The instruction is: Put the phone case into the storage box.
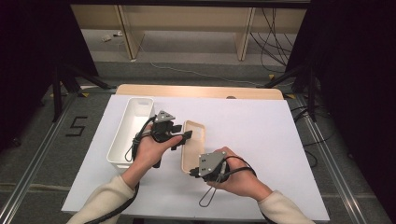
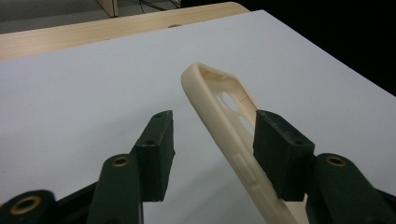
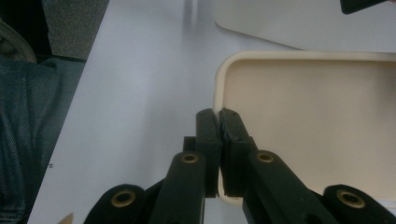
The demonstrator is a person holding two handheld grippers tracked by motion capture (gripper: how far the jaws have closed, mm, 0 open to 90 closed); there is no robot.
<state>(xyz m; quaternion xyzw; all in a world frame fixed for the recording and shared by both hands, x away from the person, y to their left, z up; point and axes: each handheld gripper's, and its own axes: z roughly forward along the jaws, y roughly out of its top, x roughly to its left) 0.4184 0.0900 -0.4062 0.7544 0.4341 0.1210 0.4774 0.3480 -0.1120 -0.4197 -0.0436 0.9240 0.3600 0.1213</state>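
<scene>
Gripping the near rim of the cream phone case (image 1: 193, 144), right gripper (image 3: 219, 135) jaws clamped. Left gripper (image 2: 212, 140) jaws apart, straddling the case's far edge, mid-tabletop (image 1: 261, 135).

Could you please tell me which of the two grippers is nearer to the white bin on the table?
Left. The left gripper sits just beside the white bin, while the right gripper is farther off, clamped on the phone case.

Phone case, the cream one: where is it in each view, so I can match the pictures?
High view: the phone case lies at the centre, between the two grippers.
Left gripper view: right of centre, its long side wall running between the black jaws.
Right gripper view: right half, its near rim pinched in the jaws.
Shared landmark: the white sheet it lies on.
</scene>
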